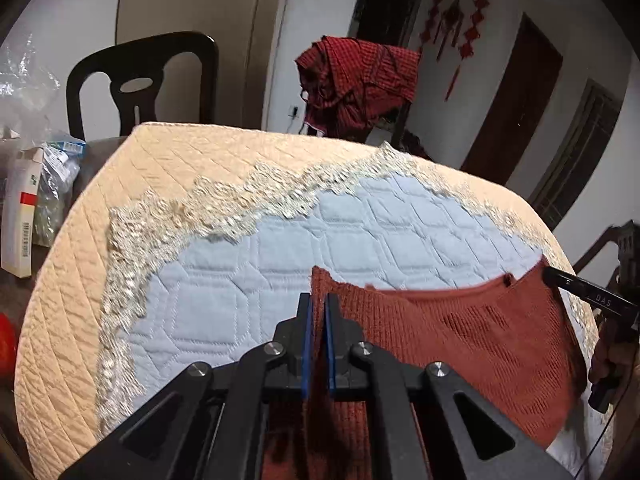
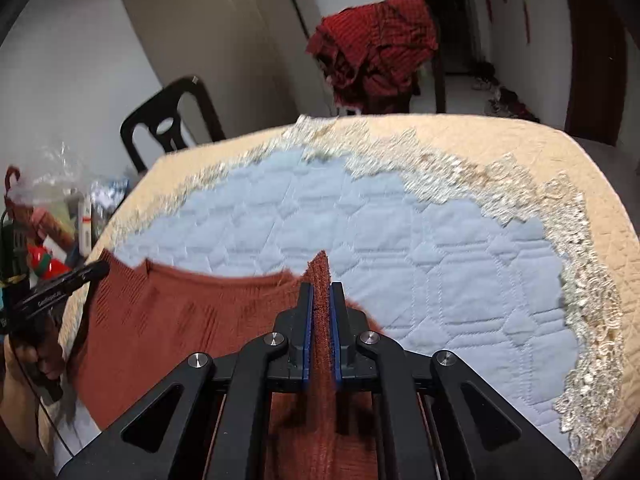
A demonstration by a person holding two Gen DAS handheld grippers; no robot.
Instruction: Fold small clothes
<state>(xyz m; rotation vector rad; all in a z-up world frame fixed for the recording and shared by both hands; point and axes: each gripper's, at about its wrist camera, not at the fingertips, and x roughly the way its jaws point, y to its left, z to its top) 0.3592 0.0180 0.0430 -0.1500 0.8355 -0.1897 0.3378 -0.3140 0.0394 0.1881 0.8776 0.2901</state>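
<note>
Left gripper (image 1: 318,300): clamped on one corner of the knit (image 1: 460,344); blue pads pressed on the fabric, a point of it sticking up between the fingers.
Right gripper (image 2: 321,292): clamped on the other corner of the knit (image 2: 192,320); a ridge of fabric stands up between its pads.
Knit: rust-red, ribbed, stretched between the two grippers at the near edge of the mat (image 1: 360,232); top hem sags in a shallow curve. Lower part drops out of sight under both gripper bodies.
Left view only: right gripper seen from the side at far right, its finger tip on the knit's corner; hand (image 1: 608,364) around the handle, partly cut by the frame edge. White box (image 1: 20,216) and plastic bags at far left, beside the table.
Right view only: left gripper from the side at far left, hand below it dark and blurred. Red clutter behind it, too smeared to name.
Mat: blue quilted centre, lace border (image 2: 580,280), on a beige quilted cover (image 1: 80,280).
Far: black chair (image 1: 140,80) behind the table; red checked cloth (image 2: 376,52) heaped on a second chair; red hanging ornaments (image 1: 456,28) on the wall.
</note>
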